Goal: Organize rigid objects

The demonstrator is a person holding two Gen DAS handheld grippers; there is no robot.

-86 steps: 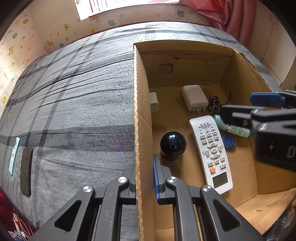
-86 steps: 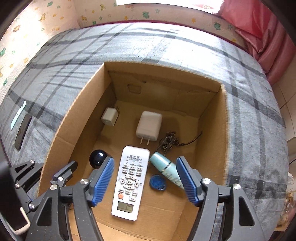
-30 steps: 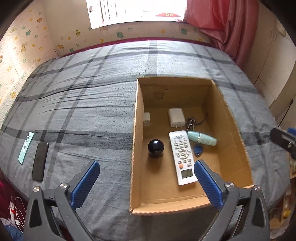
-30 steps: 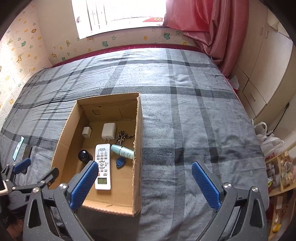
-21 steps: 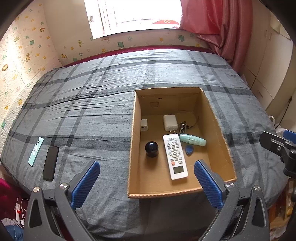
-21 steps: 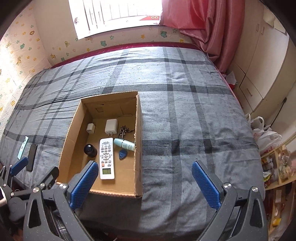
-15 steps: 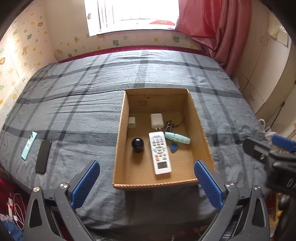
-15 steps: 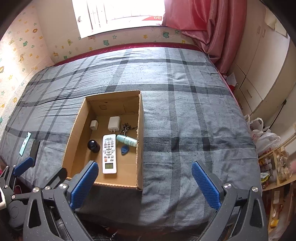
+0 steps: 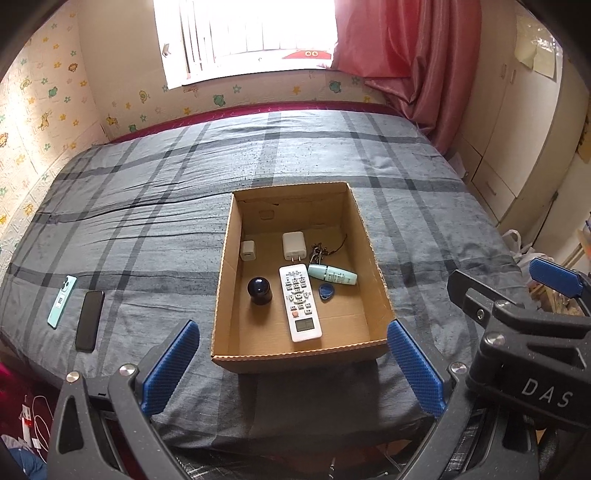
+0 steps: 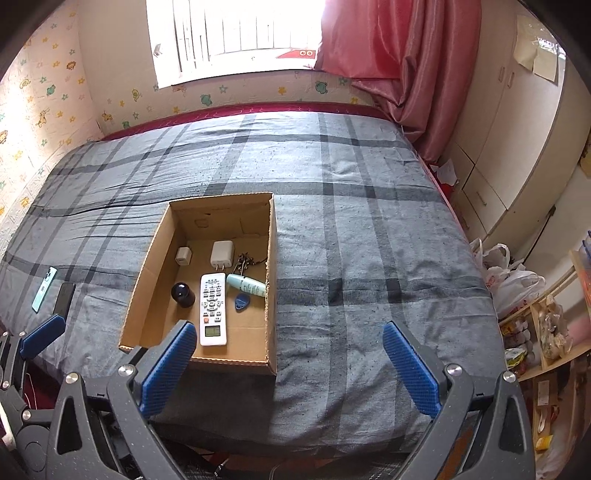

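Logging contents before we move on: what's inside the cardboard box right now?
Inside the cardboard box: white remote, black round-topped object, two white chargers, mint tube, blue tag, keys. The near wall hides the floor strip behind it.

Both wrist cams sit high and well back off the foot of the bed [image 9: 147, 206], looking forward and down its length toward the window [image 9: 243, 33] at top centre. Left view has the cardboard box [image 9: 373, 251] about frame centre with the right gripper [image 9: 546, 295] intruding at the right edge; right view is offset, box [image 10: 271, 266] left of centre, shelves [image 10: 543, 332] at lower right, and what's probably the left gripper [image 10: 40, 338] at lower left, partly cropped. Shared: bed, box and contents, window, pink curtain [image 10: 402, 62].
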